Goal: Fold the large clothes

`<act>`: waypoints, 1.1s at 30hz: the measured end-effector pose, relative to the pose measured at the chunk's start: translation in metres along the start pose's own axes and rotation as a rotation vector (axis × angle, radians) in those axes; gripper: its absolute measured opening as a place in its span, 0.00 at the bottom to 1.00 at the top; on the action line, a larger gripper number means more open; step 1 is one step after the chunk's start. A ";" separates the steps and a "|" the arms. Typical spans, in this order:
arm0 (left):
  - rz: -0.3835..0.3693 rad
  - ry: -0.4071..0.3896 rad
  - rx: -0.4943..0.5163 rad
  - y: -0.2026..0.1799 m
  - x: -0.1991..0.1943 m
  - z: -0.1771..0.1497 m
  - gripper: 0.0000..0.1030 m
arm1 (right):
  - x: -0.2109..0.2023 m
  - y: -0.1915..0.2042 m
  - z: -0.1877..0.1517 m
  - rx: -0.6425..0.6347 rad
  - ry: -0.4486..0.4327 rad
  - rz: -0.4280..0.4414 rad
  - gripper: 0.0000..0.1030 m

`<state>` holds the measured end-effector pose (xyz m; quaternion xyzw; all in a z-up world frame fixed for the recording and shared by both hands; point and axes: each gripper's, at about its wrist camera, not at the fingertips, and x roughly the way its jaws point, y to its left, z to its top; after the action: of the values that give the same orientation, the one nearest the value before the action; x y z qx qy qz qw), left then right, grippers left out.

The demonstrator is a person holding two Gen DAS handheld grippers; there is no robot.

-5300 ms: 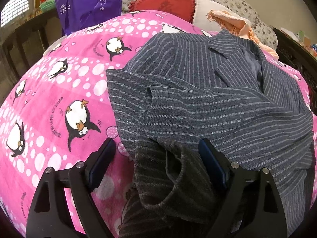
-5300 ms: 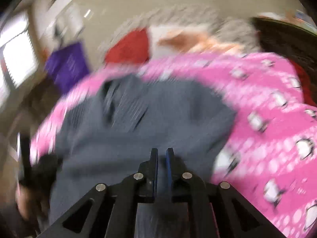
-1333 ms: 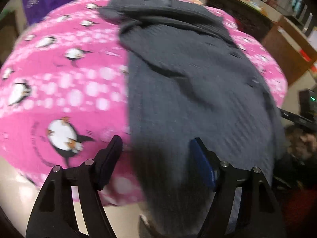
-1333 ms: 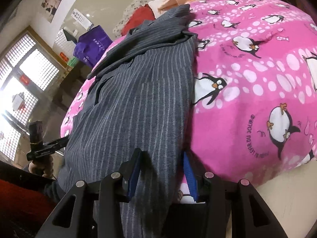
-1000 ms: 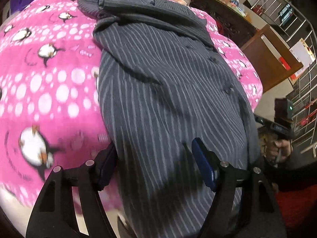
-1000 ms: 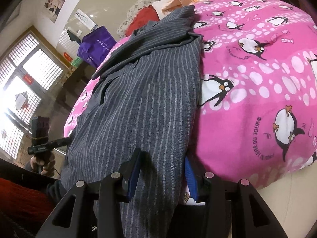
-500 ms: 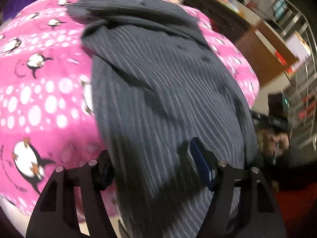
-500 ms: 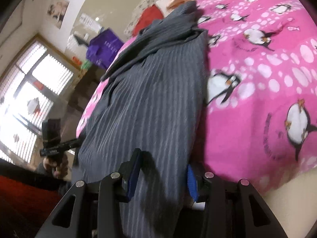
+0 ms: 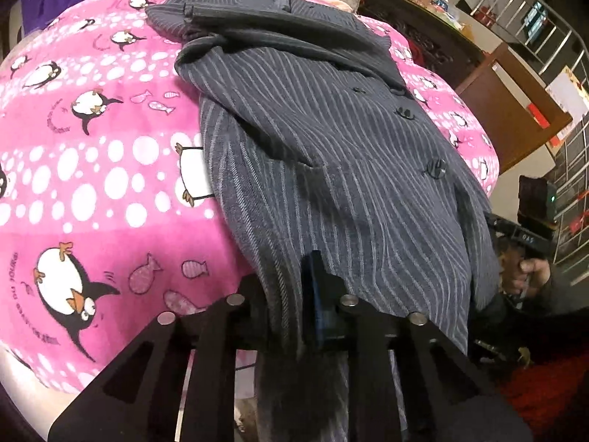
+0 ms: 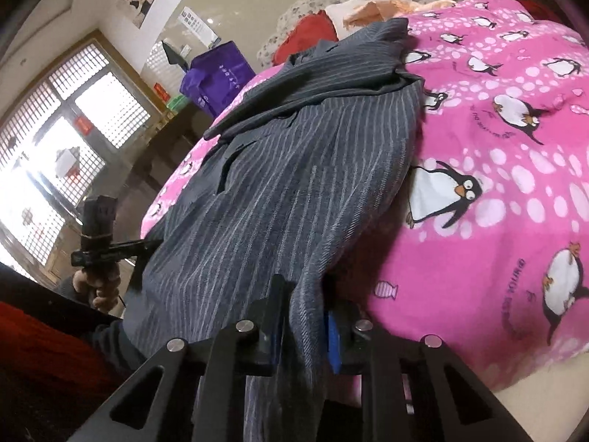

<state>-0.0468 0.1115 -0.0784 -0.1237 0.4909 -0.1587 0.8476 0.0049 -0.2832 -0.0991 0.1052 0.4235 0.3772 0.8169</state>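
Note:
A dark grey pinstriped coat (image 9: 331,140) lies lengthwise on the bed, collar at the far end, its hem hanging over the near edge. My left gripper (image 9: 287,294) is closing on the hem's left corner, with the cloth bunched between its pads. In the right wrist view the same coat (image 10: 294,184) runs up the bed. There my right gripper (image 10: 305,324) is closing too, pinching the hem's right corner between its blue pads. Each view shows the other gripper held in a hand, at the picture's edge.
A pink penguin-print blanket (image 9: 92,147) covers the bed. Pillows and a red cushion (image 10: 309,33) lie at the head. A purple bag (image 10: 217,73) stands beside the bed near the window. A wooden cabinet (image 9: 515,110) stands on the other side.
Both pairs of jaws have closed in on the coat's hem, the left from wide apart. The hands have stayed at the bed's near edge.

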 end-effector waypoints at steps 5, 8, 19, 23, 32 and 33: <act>-0.026 -0.048 -0.020 -0.003 -0.016 0.002 0.05 | -0.028 0.014 0.004 -0.019 -0.070 0.076 0.05; -0.069 -0.141 -0.043 -0.002 -0.051 0.001 0.04 | -0.051 0.036 0.008 -0.062 -0.119 0.154 0.05; -0.231 -0.353 -0.135 -0.003 -0.159 -0.013 0.03 | -0.135 0.065 0.011 -0.028 -0.298 0.285 0.05; -0.303 -0.459 -0.215 -0.009 -0.171 0.021 0.03 | -0.145 0.061 0.038 -0.003 -0.369 0.274 0.05; -0.085 -0.594 -0.289 0.007 -0.141 0.165 0.03 | -0.092 0.036 0.165 0.020 -0.455 0.145 0.04; -0.038 -0.594 -0.306 0.016 -0.130 0.185 0.03 | -0.084 0.029 0.181 0.031 -0.455 0.117 0.04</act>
<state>0.0556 0.1873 0.1086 -0.2996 0.2383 -0.0556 0.9221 0.0998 -0.2956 0.0785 0.2244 0.2272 0.3838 0.8665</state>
